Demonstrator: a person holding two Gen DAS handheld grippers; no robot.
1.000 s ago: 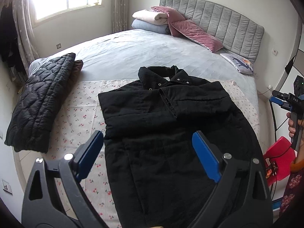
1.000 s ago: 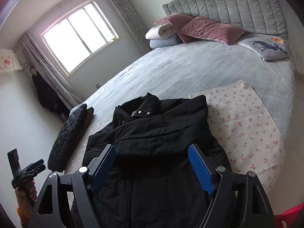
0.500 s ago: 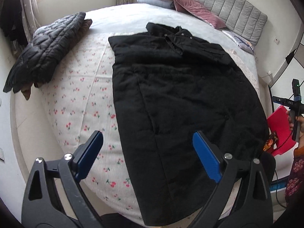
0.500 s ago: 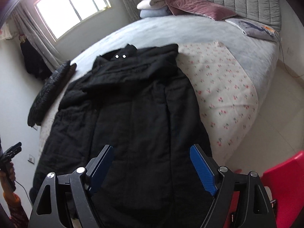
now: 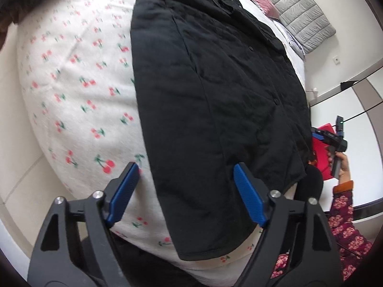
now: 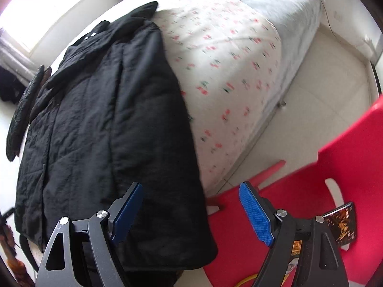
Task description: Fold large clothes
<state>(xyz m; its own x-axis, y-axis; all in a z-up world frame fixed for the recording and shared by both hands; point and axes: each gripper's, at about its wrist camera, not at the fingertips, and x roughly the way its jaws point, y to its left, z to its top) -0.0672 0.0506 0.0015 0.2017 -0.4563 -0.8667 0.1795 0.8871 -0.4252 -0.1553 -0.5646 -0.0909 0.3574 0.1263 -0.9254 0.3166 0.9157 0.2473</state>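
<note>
So right now the big black coat [image 5: 215,91] is lying flat and lengthwise on the bed, on top of a white cherry-print sheet [image 5: 79,76], with its collar and snap buttons pointing off toward the grey padded headboard [image 5: 301,12] and its hem hanging right at the near edge of the mattress. Looking through the left wrist camera, the left claw [image 5: 185,186] is hovering over the hem's left corner area, pointing steeply down; its blue pads are spread with the coat's side edge sitting between them in the picture, but they're not pressing on any fabric, and the jaws are closing in a bit at this moment. Off to the right in that same view, a hand [image 5: 343,169] with a flowery sleeve is holding the other tool's handle. From the right wrist camera, the right claw [image 6: 191,205] is spread wide too, pinching nothing, hanging over the coat's [image 6: 100,119] right bottom corner, with one pad over the black fabric and the other over a red plastic chair [image 6: 335,157] standing just beside the bed. A dark printed packet [image 6: 340,222] is lying on the chair seat. Further back on the bed's far left side, another dark quilted jacket [image 6: 24,105] is sitting folded, well apart from the coat.
</note>
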